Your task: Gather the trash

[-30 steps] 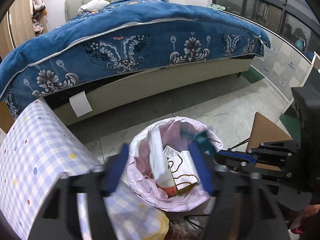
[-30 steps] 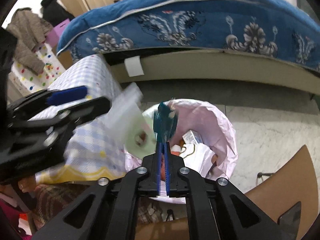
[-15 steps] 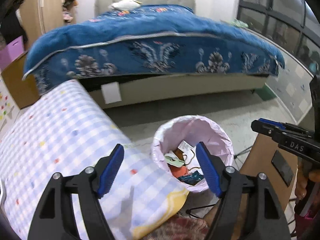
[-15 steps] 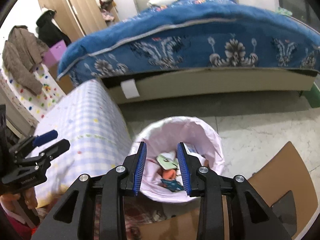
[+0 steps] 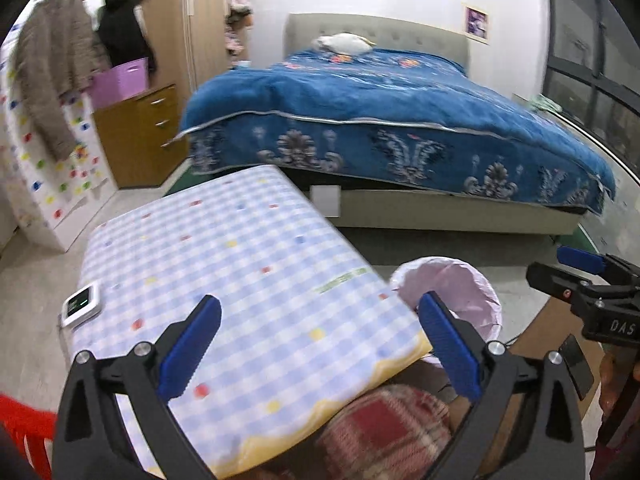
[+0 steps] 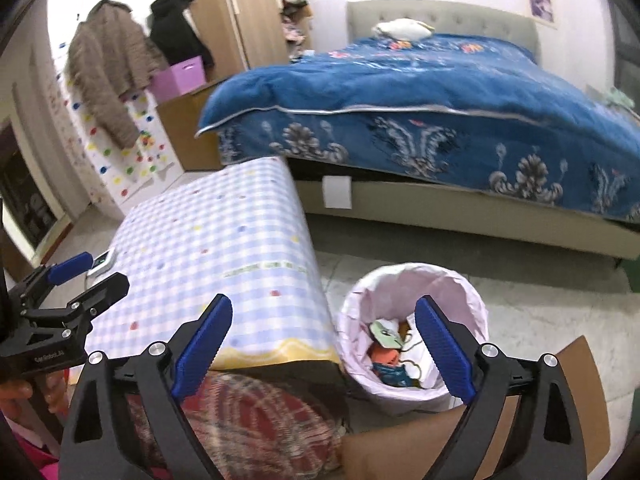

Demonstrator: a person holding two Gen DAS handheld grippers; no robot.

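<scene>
Right wrist view: the bed (image 6: pixel 420 80) with its blue quilt fills the background, and in front of it stands the worktop (image 6: pixel 216 248) under a checked cloth. Just beside the worktop, on the floor, sits the pink-lined bin (image 6: pixel 416 280), holding the trash (image 6: pixel 390 352). The right gripper (image 6: pixel 324 356) and left gripper (image 5: pixel 316 348) both stand wide open, gripping nothing.

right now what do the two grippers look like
Both match: the left gripper and right gripper have black, angular frames with cut-out openings, silver round bolts and blue ribbed pads on the fingers. White lettering marks each body, seen from the opposite camera. No cables or sleeves show.
</scene>
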